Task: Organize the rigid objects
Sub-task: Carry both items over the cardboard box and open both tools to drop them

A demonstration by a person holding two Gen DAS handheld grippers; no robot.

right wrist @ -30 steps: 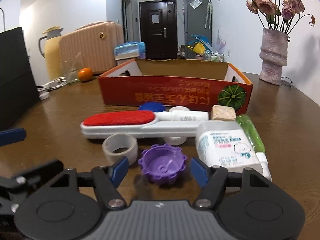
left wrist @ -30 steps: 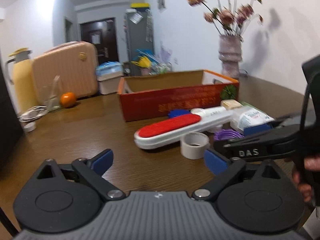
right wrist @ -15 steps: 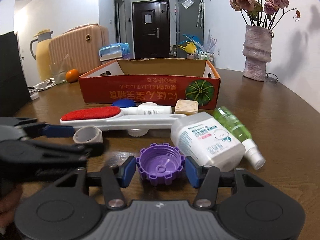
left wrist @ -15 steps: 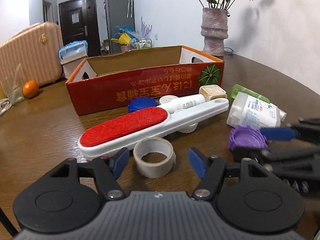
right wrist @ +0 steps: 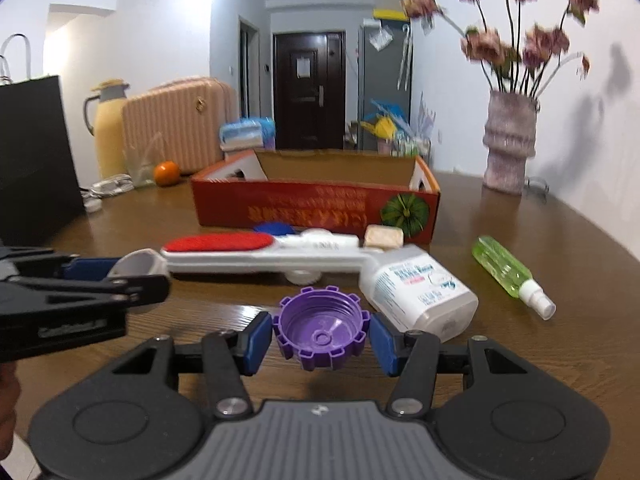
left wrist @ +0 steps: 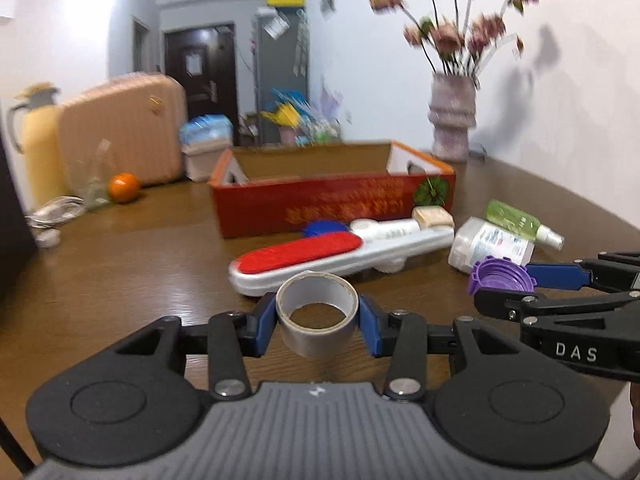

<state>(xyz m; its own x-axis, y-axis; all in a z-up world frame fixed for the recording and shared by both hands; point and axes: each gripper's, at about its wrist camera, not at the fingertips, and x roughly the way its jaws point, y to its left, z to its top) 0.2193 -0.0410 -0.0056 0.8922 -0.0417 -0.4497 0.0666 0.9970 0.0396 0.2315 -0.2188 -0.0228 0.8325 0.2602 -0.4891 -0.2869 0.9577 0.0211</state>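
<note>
Just in front of the red cardboard box [left wrist: 332, 204], on the wooden counter [left wrist: 140, 264], lies a loose cluster of things to be sorted, and both tools are already busy with it. The left gripper [left wrist: 317, 322] has its blue fingers [left wrist: 262, 322] pressed against the outer wall of the tape roll [left wrist: 317, 314], which appears raised a little off the counter nearer the camera than the box. The right gripper [right wrist: 319, 334] has its fingers narrowed onto the purple cap [right wrist: 320, 332], one pad on each side of its notched rim, well short of the box. Both pieces look light and stiff: the roll is a hollow cardboard-cored ring that should bear a squeeze across its width without folding, and the cap's ridges give the pads something to bite on — though its shallow wall leaves little height to hold. Between these and the box rest the lint brush [left wrist: 340, 254] with its red pad, a white bottle [right wrist: 420, 292] and a green spray bottle [right wrist: 508, 272]; the smooth, round bottles would likely be slippery and are best taken across the body — the long brush near its middle, so it does not tip.
</note>
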